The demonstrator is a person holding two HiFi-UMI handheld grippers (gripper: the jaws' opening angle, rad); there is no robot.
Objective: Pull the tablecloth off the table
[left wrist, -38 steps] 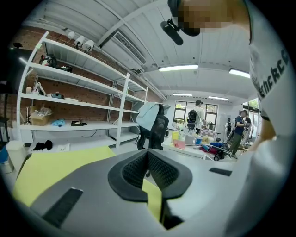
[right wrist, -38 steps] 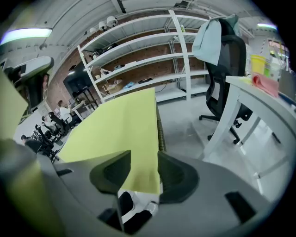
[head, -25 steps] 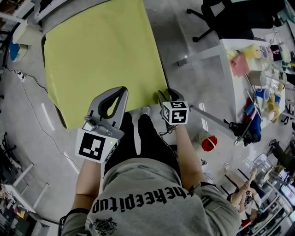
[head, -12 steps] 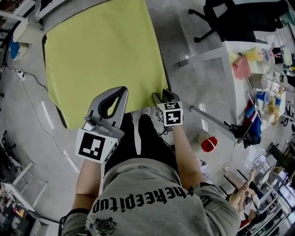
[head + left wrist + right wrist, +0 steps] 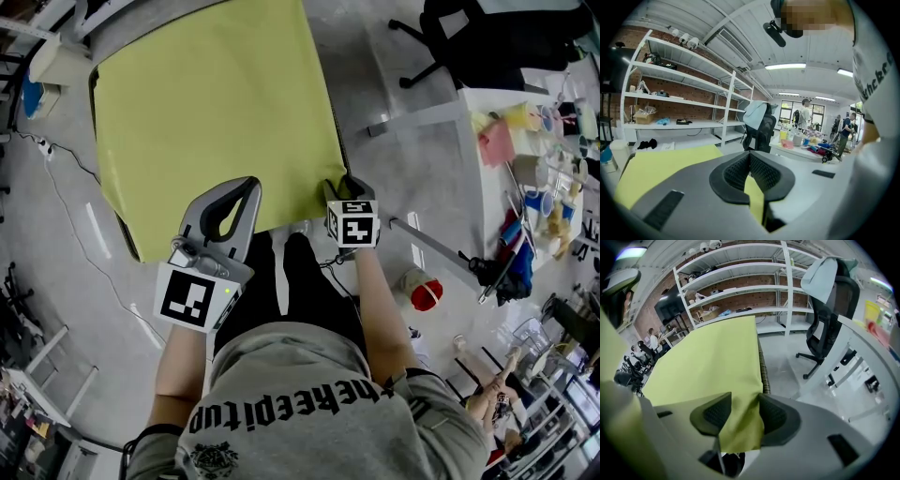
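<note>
The yellow-green tablecloth (image 5: 211, 112) lies flat over the counter (image 5: 762, 373) and runs away from both jaws towards the upper left of the head view. Its long axis points away from the person, so the pull has to come straight back towards the body. The left gripper (image 5: 242, 187) sits on the near hem, its jaws pressed together with a thin strip of cloth caught behind the ribbed black pads. The right gripper (image 5: 339, 187), at centre frame, is at the near right corner. Its jaws stand apart with that corner gathered between them, seemingly not yet pinching. The fabric is thin, matte and limp, and creases where it funnels into the jaws. The counter's exposed edge looks dark and woven.
</note>
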